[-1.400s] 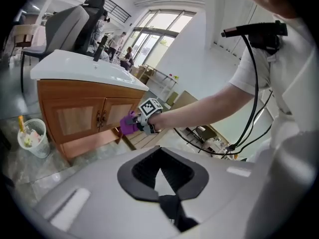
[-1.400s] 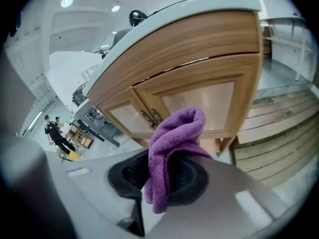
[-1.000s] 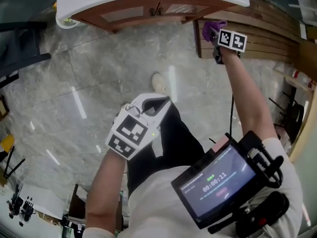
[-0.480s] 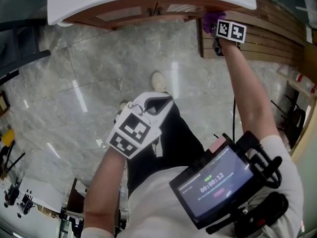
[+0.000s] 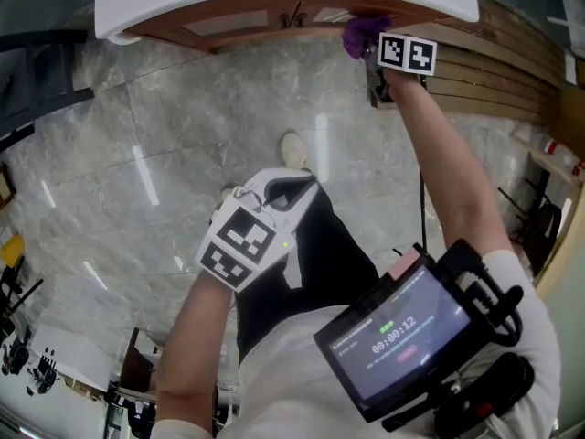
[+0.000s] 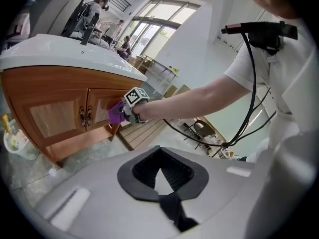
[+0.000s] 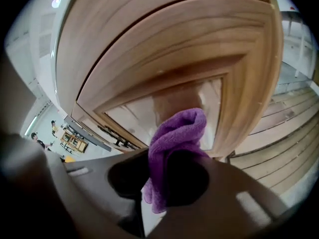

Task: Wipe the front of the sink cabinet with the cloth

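The sink cabinet (image 5: 247, 16) is brown wood with panelled doors under a white basin top. My right gripper (image 5: 370, 42) is shut on a purple cloth (image 5: 359, 31), which is pressed against the right-hand door near its top. In the right gripper view the cloth (image 7: 177, 138) bulges out between the jaws, right against the door panel (image 7: 189, 49). The left gripper view shows the cloth (image 6: 116, 112) on the cabinet front (image 6: 50, 108), just right of the door handles (image 6: 84, 116). My left gripper (image 5: 279, 188) hangs near my body, well back from the cabinet, shut on nothing.
A slatted wooden platform (image 5: 494, 71) lies on the floor right of the cabinet. A white bucket (image 6: 15, 143) stands at the cabinet's left end. Grey marble floor (image 5: 164, 144) stretches between me and the cabinet, with my shoe (image 5: 292, 151) on it.
My right gripper has slid the purple cloth leftward along the cabinet front, off the right edge and onto the door. The left gripper has stayed put.
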`<state>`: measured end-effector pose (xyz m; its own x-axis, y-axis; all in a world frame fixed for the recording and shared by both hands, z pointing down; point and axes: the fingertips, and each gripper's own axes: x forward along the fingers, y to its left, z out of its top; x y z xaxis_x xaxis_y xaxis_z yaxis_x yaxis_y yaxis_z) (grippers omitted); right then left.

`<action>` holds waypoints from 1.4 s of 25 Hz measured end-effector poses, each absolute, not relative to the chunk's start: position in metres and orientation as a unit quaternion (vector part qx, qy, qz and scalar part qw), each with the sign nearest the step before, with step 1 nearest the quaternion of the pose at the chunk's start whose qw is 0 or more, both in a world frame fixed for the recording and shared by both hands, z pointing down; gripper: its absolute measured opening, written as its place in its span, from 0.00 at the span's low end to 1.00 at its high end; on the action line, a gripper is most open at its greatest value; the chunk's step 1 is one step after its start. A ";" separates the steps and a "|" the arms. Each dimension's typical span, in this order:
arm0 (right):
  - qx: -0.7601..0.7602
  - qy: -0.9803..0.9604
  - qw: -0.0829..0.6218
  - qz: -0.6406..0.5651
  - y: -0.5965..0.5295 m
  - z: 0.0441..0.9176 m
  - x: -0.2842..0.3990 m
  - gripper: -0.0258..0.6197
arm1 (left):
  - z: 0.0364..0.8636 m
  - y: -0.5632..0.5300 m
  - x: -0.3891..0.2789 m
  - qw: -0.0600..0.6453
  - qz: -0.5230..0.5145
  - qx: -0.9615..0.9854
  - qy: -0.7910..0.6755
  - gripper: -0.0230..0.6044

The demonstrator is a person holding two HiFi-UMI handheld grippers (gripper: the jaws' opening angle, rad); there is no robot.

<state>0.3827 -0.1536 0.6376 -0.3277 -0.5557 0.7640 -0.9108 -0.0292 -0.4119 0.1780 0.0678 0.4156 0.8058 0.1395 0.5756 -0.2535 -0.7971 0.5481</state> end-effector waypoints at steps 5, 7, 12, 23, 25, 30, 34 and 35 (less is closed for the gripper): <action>0.524 -0.675 0.152 0.497 -0.163 0.630 0.340 0.15 | 0.411 0.071 0.168 0.318 0.306 0.897 -0.038 0.04; 0.518 -0.675 0.142 0.506 -0.170 0.631 0.322 0.15 | 0.413 0.068 0.157 0.321 0.303 0.896 -0.043 0.04; 0.511 -0.674 0.132 0.517 -0.179 0.629 0.285 0.15 | 0.414 0.069 0.129 0.329 0.293 0.896 -0.054 0.04; 0.495 -0.676 0.120 0.532 -0.190 0.623 0.225 0.15 | 0.409 0.060 0.083 0.335 0.281 0.894 -0.096 0.04; 0.489 -0.682 0.130 0.528 -0.192 0.624 0.208 0.15 | 0.410 0.059 0.071 0.336 0.281 0.893 -0.106 0.04; 0.481 -0.691 0.160 0.515 -0.199 0.632 0.171 0.15 | 0.412 0.059 0.043 0.339 0.276 0.890 -0.131 0.04; 0.471 -0.701 0.177 0.506 -0.209 0.635 0.142 0.15 | 0.415 0.065 0.028 0.345 0.274 0.887 -0.140 0.04; 0.465 -0.705 0.182 0.503 -0.211 0.635 0.131 0.15 | 0.415 0.066 0.024 0.346 0.273 0.886 -0.143 0.04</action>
<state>0.1314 -0.2111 0.6351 -0.5021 -0.4724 0.7244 -0.8387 0.0616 -0.5412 0.0239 0.0665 0.4149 0.8098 -0.0645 0.5831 -0.4426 -0.7196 0.5351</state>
